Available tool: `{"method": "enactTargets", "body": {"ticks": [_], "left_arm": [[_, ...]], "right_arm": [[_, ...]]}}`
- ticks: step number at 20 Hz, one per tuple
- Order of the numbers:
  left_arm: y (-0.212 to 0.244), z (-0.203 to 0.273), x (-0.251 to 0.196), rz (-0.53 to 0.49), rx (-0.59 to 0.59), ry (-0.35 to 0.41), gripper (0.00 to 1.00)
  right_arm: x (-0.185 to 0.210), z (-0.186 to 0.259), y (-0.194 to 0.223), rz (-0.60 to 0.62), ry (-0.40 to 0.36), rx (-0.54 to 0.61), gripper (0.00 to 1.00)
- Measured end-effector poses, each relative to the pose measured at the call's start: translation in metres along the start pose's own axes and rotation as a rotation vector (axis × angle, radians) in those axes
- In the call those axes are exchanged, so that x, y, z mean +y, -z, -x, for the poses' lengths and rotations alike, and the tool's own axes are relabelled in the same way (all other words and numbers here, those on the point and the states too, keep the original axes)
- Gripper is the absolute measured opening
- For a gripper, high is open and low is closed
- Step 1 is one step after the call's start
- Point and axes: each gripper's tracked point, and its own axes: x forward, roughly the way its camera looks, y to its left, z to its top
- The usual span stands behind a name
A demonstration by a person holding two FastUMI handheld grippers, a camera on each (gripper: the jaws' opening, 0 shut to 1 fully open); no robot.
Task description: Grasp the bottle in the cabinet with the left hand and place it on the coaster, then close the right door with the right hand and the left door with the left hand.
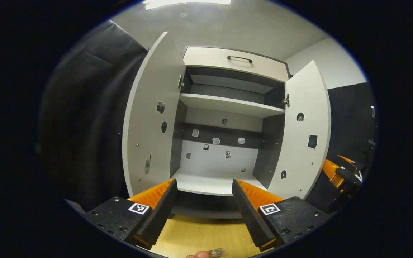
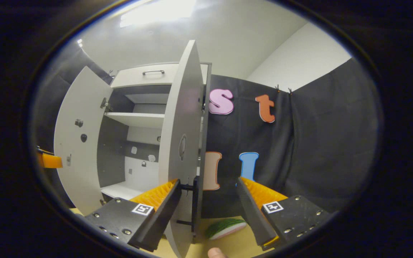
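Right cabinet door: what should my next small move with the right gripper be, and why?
Probably ease the right gripper sideways against the outer, handle side of the white right door to start swinging it shut. The white cabinet's shelves look bare of any bottle, both doors stand wide open, and this door's edge sits just beside the open fingers.

The cabinet [image 1: 228,143] stands on the table [image 1: 199,236] at its far edge, both doors swung open: the left door [image 1: 152,114] to the left, the right door [image 1: 301,136] to the right. A drawer [image 1: 235,62] sits above the shelf [image 1: 228,104]. In the right gripper view, a watermelon slice [image 2: 226,227] lies on the table just right of the right door.
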Motion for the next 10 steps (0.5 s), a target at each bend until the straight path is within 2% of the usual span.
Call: {"method": "enactTargets", "body": {"ticks": [1, 7, 8, 9, 10], "left_arm": [[-0.001, 0.002, 0.001, -0.001, 0.000, -0.006, 0.96], [-0.003, 0.009, 0.025, -0.018, -0.006, -0.062, 0.96], [-0.004, 0.011, 0.029, -0.020, -0.007, -0.074, 0.96], [-0.004, 0.013, 0.033, -0.021, -0.009, -0.086, 0.96], [-0.006, 0.015, 0.038, -0.021, -0.012, -0.099, 0.96]], "right_arm": [[0.008, -0.002, 0.000, -0.002, -0.016, 0.000, 0.95], [0.058, -0.016, 0.002, -0.015, -0.118, 0.004, 0.95], [0.067, -0.018, 0.001, -0.025, -0.138, 0.003, 0.98], [0.077, -0.019, 0.000, -0.037, -0.162, 0.000, 0.95], [0.089, -0.021, -0.001, -0.050, -0.192, -0.003, 0.98]]}}
